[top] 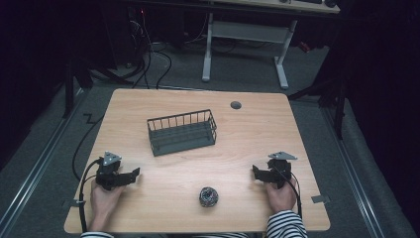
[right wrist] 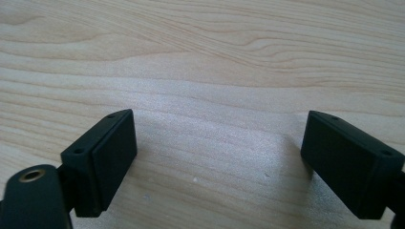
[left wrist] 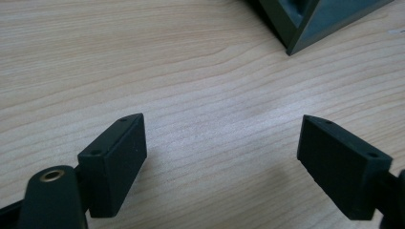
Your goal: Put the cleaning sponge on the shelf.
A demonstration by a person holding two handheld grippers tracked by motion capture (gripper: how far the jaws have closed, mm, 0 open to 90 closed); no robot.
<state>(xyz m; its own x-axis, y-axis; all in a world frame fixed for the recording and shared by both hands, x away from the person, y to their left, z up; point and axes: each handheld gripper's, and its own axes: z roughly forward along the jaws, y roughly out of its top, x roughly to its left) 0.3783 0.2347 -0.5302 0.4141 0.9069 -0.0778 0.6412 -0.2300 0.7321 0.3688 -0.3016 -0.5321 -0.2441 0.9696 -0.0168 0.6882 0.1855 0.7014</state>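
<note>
Dark and roundish, perhaps a ball of yarn [top: 209, 196], it lies near the table's [top: 247, 129] front edge, between the left gripper [top: 132, 174] and right gripper [top: 256, 171], apart from both. Both jaws gape empty. Beyond stands a wire basket [top: 182, 132].

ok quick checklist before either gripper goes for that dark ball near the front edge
1. Left gripper open, nothing between its fingers: ok.
2. Right gripper open, holding nothing: ok.
3. Small dark round ball free on the light wooden table, touching neither gripper: ok.
4. Dark wire rectangular basket upright behind the ball: ok.
5. Basket holds nothing, as far as the high view shows: ok.
6. What the ball is made of, hard or soft: cannot tell.
</note>
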